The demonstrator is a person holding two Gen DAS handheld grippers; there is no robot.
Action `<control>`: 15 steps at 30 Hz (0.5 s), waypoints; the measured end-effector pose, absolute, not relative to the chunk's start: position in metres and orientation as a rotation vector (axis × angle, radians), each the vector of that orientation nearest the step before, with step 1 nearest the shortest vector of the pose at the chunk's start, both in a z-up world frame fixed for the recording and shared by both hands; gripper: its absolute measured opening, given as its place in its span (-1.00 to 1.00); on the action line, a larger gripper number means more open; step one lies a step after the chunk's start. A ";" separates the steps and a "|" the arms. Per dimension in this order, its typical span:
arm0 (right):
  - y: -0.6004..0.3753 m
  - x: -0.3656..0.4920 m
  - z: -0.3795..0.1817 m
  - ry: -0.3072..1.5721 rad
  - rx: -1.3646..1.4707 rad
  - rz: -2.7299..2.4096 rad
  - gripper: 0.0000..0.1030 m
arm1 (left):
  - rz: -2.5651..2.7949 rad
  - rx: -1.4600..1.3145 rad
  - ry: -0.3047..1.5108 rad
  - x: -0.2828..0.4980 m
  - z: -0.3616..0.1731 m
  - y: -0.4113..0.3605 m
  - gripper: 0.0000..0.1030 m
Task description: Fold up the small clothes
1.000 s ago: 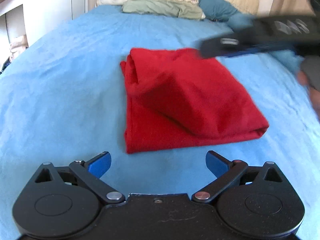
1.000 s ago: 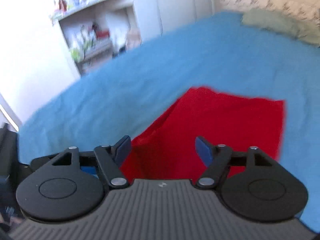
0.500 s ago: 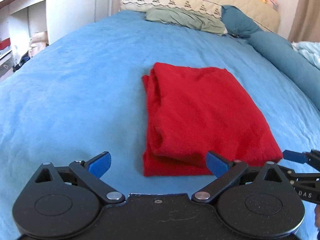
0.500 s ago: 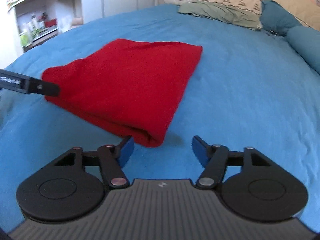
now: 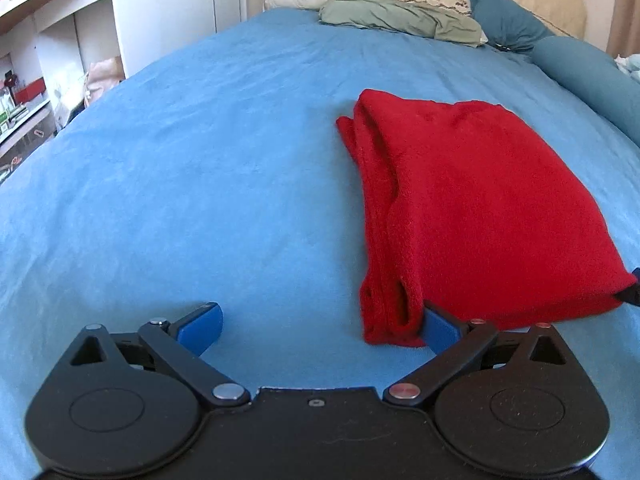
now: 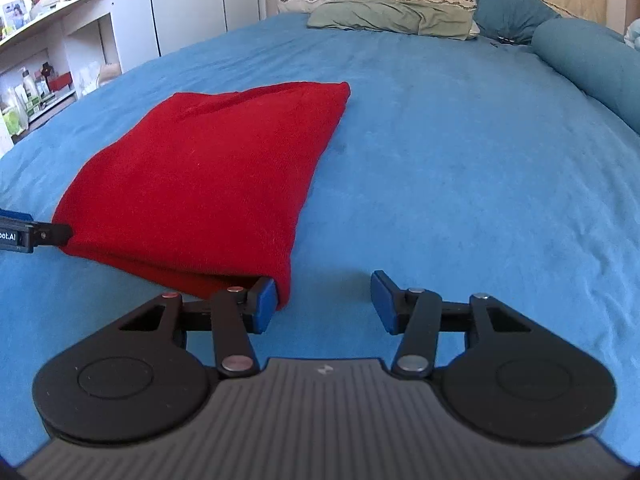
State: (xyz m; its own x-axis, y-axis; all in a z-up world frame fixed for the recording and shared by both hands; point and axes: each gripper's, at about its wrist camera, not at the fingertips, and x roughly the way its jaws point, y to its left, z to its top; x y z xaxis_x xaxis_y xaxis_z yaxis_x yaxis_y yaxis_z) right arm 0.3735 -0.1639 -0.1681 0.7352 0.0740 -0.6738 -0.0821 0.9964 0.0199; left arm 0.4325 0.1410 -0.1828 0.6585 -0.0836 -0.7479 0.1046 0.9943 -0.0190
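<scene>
The red garment (image 5: pixel 472 208), a soft, fuzzy knit folded into a thick rectangle, lies on the blue bed sheet (image 5: pixel 192 168) at about 1 o'clock in the left view. Both the left hand-held gripper (image 5: pixel 320 322) and right hand-held gripper (image 6: pixel 324 298) stand apart at its near corners, probably poised to pinch them for another fold.

Red garment (image 5: pixel 472 208): near right corner cut by right frame edge in left wrist view; inner fold layers hidden.
Right claw (image 5: pixel 630 294): only dark tip at right edge, rest cut off.
Left claw (image 6: pixel 24 232): cut by left edge in right wrist view, label partly legible.
Shelf items (image 6: pixel 24 96): upper left, too small to identify.
</scene>
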 end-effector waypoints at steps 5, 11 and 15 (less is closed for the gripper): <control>-0.167 0.369 -0.146 0.747 -0.013 0.153 0.37 | -0.119 0.057 0.826 0.423 -0.157 0.135 0.95; -0.178 0.390 -0.100 0.724 0.054 0.230 1.00 | -0.240 0.047 0.795 0.440 -0.113 0.127 1.00; -0.178 0.433 -0.076 0.787 0.119 0.267 1.00 | -0.328 -0.082 0.872 0.483 -0.110 0.133 1.00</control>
